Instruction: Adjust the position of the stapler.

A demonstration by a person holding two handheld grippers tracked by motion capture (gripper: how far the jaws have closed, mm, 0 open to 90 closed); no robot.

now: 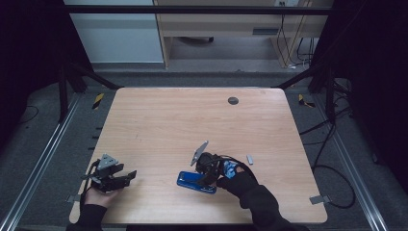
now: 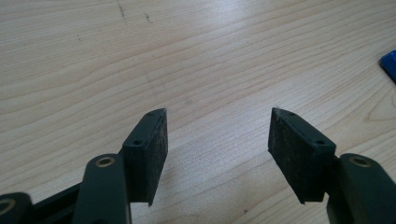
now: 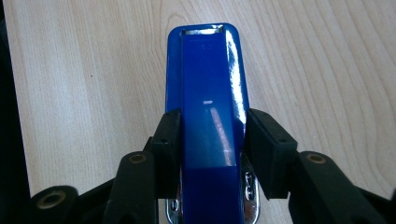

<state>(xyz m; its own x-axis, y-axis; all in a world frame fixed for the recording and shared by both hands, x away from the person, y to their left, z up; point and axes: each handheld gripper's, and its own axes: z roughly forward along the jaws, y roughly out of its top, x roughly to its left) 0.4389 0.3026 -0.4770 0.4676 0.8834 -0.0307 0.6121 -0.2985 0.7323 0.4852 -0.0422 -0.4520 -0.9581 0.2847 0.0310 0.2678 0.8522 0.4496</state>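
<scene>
Two grippers: working over the wooden surface (image 1: 159, 120).
Right gripper (image 3: 210, 140): fingers (image 3: 169, 144) clasping the blue stapler (image 3: 210, 93) from both sides.
Stapler: lying flat near the surface's front edge.
Left gripper (image 2: 217, 140): fingers standing wide, holding nothing.

Black claws (image 3: 210, 154), brass-coloured pivots, apparently dark sleeves (image 1: 262, 202).

Hidden in the high view under the right gripper (image 1: 208, 174): the middle of the blue stapler (image 1: 188, 181) near the desk's (image 1: 168, 120) front edge. Cut off in the right gripper view by the bottom edge: the stapler's rear end, its chrome base barely peeking beside the pads. Clipped in the left gripper view by the right edge: all but one blue corner. Too small to identify: a grey piece (image 1: 249, 159) and a dark round spot (image 1: 233, 100) by the far edge.
</scene>
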